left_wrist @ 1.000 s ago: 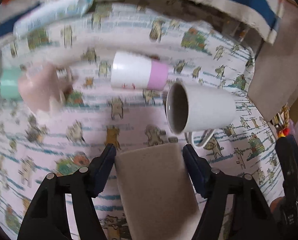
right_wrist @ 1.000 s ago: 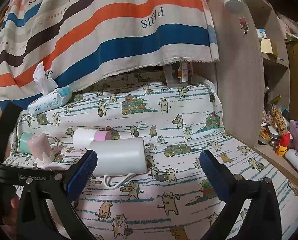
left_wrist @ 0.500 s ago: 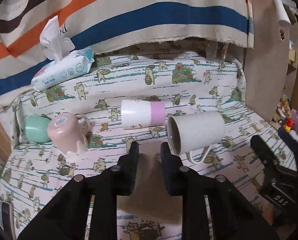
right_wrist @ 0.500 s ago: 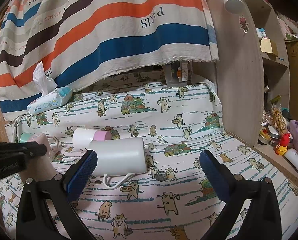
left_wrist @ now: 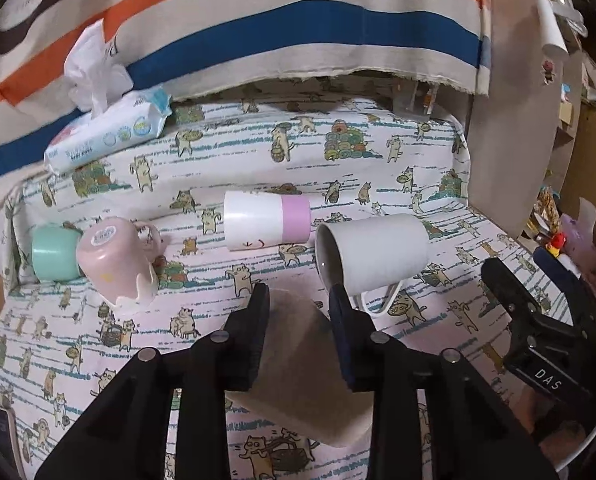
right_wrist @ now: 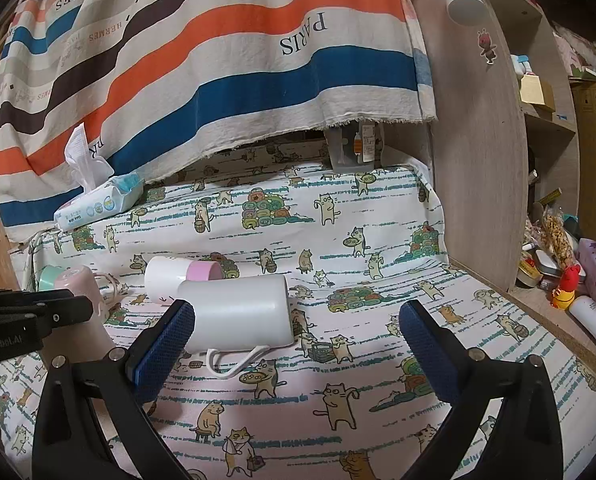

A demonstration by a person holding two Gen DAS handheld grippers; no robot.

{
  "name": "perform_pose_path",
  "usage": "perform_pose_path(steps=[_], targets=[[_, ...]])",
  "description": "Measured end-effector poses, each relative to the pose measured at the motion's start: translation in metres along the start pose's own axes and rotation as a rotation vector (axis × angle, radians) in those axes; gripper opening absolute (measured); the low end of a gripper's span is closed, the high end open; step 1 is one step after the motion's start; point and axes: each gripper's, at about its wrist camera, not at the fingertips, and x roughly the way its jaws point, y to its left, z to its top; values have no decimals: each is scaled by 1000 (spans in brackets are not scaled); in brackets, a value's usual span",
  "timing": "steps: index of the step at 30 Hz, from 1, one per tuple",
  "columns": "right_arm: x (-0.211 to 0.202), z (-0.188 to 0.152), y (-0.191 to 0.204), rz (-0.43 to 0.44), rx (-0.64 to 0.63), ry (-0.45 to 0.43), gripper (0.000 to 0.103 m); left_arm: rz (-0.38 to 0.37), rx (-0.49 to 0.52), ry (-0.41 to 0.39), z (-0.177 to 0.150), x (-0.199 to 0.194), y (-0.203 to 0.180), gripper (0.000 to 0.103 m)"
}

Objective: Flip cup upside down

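A cat-print cloth (right_wrist: pixel 377 208) is seen under a white mug (right_wrist: pixel 234 312) lying sideways at twelve o'clock of the wide-open, empty right gripper (right_wrist: pixel 298 340). A beige cup (left_wrist: pixel 298 372) is clamped by the left gripper (left_wrist: pixel 298 300).

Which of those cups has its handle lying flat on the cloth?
The plain white mug, lying on its side nearest the right claw; its thin handle rests on the cat-print cloth.
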Motion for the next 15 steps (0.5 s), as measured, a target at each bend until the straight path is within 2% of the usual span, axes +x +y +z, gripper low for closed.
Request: perform_pose_path(steps=[3,7,9,13,15], targets=[[0,0,0,-1,0,0,103,-6,-21,9,1,-1,8,33],[0,0,1,0,0,2,103,3,-22,-6,0,-5,13,48],[0,0,1,-2,1,0,103,-12,-14,2,-2,-5,12,48],[0,0,1,-2,1,1,103,-94,-30,63,-7,3,11,46],[0,0,1,-1,1,1,103,-80,-51,51,-9,2,14,46]])
